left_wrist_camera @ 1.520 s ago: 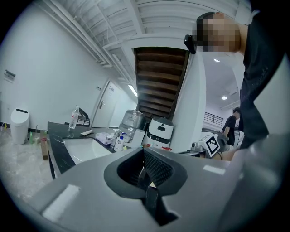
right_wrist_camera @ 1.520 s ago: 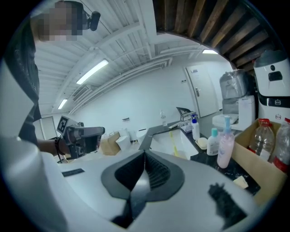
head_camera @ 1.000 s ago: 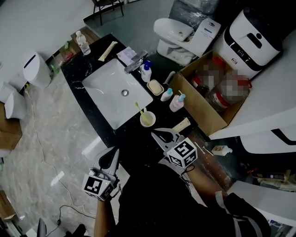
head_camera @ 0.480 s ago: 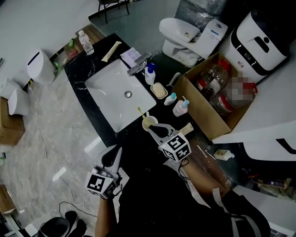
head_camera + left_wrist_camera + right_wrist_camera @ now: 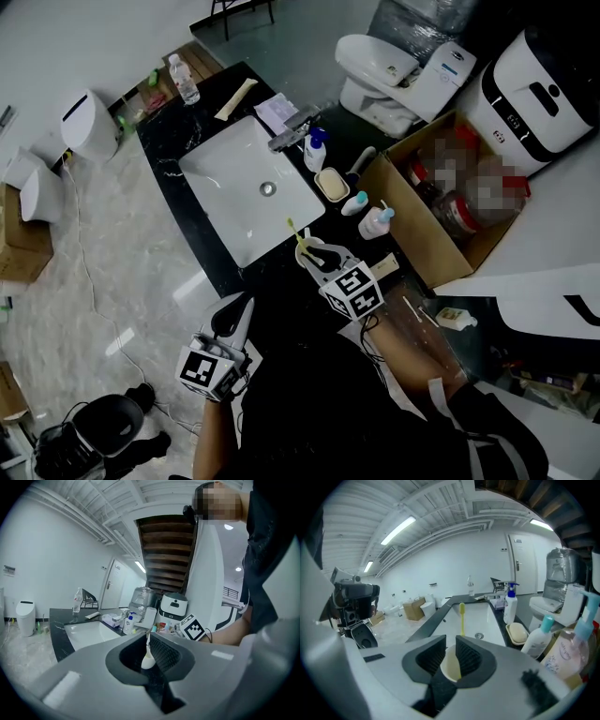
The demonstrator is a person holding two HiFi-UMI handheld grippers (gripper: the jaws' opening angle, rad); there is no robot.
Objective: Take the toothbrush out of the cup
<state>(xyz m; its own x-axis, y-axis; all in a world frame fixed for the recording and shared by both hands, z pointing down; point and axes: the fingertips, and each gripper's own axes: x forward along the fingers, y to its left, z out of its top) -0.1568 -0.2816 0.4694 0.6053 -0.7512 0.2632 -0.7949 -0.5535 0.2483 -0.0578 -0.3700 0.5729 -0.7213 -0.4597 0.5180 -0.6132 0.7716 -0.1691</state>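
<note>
A cream cup [image 5: 307,249] stands on the black counter [image 5: 272,281] at the sink's near right corner, with a yellow toothbrush [image 5: 294,231] upright in it. My right gripper [image 5: 316,254] has reached the cup and its jaws stand slightly apart, right at the rim. In the right gripper view the cup [image 5: 449,666] shows through the gap of the right gripper [image 5: 450,644], and the toothbrush [image 5: 461,617] rises just beyond the tips, untouched. My left gripper [image 5: 233,315] hangs off the counter's near edge, jaws a little apart and empty. The cup [image 5: 147,661] shows far off between the left gripper's [image 5: 146,641] jaws.
The white sink basin [image 5: 246,184] with its faucet [image 5: 292,131] lies left of the cup. A blue pump bottle [image 5: 316,150], a soap dish [image 5: 333,184] and two small bottles [image 5: 357,202] [image 5: 378,221] line the counter behind it. A cardboard box [image 5: 408,239] stands to the right.
My right gripper has moved forward from the counter's near edge up to the cup. The left gripper has hardly moved.
</note>
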